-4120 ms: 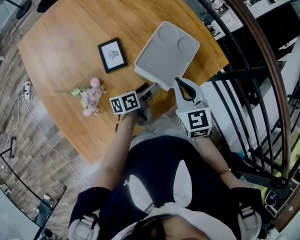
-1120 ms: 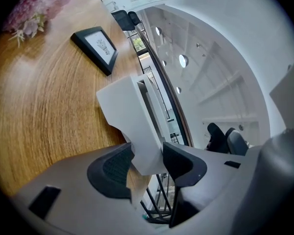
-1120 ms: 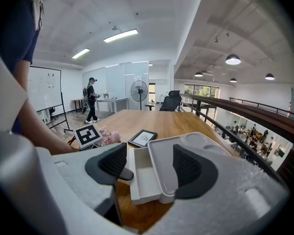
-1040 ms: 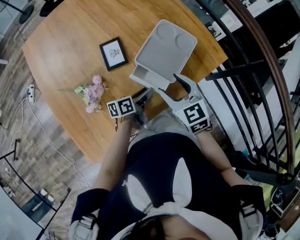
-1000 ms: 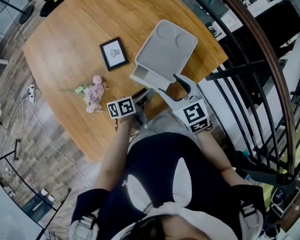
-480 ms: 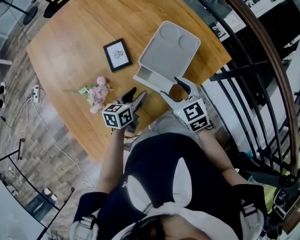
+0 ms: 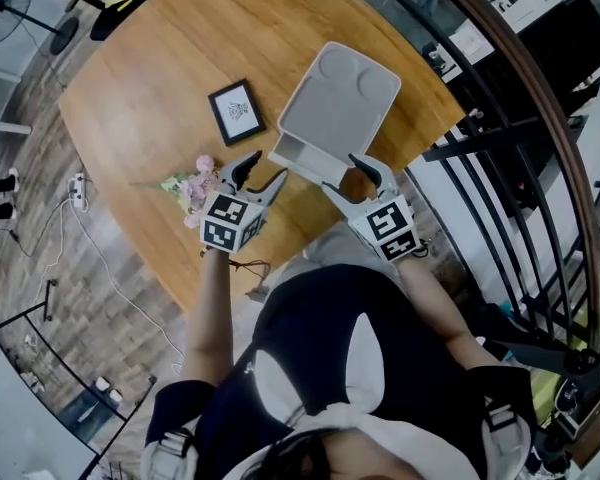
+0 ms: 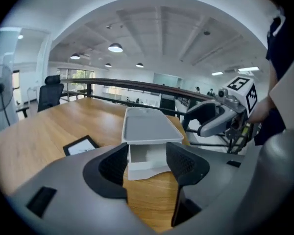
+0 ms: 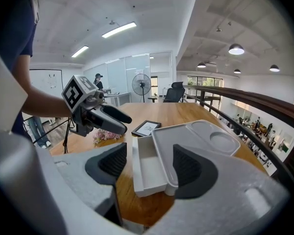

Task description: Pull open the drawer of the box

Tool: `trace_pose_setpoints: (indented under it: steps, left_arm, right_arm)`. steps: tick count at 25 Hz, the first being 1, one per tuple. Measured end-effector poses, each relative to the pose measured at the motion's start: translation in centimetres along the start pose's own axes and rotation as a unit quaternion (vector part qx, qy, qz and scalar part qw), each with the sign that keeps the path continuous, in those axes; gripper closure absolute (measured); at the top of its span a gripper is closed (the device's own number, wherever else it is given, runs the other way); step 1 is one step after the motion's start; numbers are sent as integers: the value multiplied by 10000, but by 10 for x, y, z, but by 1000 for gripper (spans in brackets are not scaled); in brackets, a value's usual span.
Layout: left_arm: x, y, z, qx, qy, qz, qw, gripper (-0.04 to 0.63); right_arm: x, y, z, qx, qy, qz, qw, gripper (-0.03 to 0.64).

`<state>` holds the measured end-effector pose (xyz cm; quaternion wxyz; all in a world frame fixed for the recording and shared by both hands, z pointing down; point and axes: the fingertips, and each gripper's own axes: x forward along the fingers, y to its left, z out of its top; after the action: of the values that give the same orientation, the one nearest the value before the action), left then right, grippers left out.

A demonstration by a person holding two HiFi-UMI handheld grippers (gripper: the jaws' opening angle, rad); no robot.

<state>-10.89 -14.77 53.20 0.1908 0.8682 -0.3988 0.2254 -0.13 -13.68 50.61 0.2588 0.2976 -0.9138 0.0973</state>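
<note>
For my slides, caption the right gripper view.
Open right gripper faces the white box, drawer pulled out, on the wooden table.

Navy-and-white top [image 7: 315, 333], grey left tool [image 7: 260, 172], right tool [image 7: 341, 172], black-and-white marker cubes [image 7: 227, 224]

Head view overhead — gripper views low, close, sharing box [image 7: 335, 103].

No words or numbers are showing legibly anywhere. The left gripper's [image 7: 258, 171] marker cube [image 7: 228, 223] and the right gripper's [image 7: 345, 176] marker cube [image 7: 388, 230] are displaying only black-and-white square patterns; the framed picture [image 7: 237, 111] is showing print too small to read.
</note>
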Motion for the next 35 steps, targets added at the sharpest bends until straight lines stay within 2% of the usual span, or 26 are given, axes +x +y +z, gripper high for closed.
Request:
trace_pose_setpoints:
  steps: [3, 7, 12, 15, 21, 24, 30, 32, 35]
  left_arm:
    - [5, -9, 2, 734, 333, -295, 9963, 345]
    - [14, -25, -3, 1149, 685, -866, 9872, 339]
    - [26, -29, -21, 1711, 1163, -1023, 9730, 334]
    - [34, -28, -36, 2156, 1541, -1017, 9589, 334]
    - [45, -27, -52, 3104, 2046, -1025, 9226, 334]
    - [50, -25, -60, 3369, 2256, -1111, 9073, 334]
    - [60, -26, -77, 3730, 2596, -1244, 8820, 336]
    - [63, -26, -80, 3738, 2670, -1252, 8794, 336]
    - [66, -27, -80, 3615, 2653, -1260, 8849, 336]
  right_arm:
    - [2, 2, -1, -13, -4, 50, 10000, 322]
    - [4, 2, -3, -12, 7, 121, 9999, 322]
    - [6, 6, -7, -12, 92, 213, 9997, 322]
    - [9, 9, -11, -11, 174, 294, 9994, 322]
    - [19, 21, -27, -84, 406, 459, 9981, 324]
    - [29, 27, -39, -90, 615, 526, 9967, 324]
    - [41, 28, -59, -333, 1004, 529, 9930, 333]
    - [43, 27, -64, -391, 1110, 527, 9917, 351]
    - [47, 29, -68, -492, 1236, 538, 9897, 367]
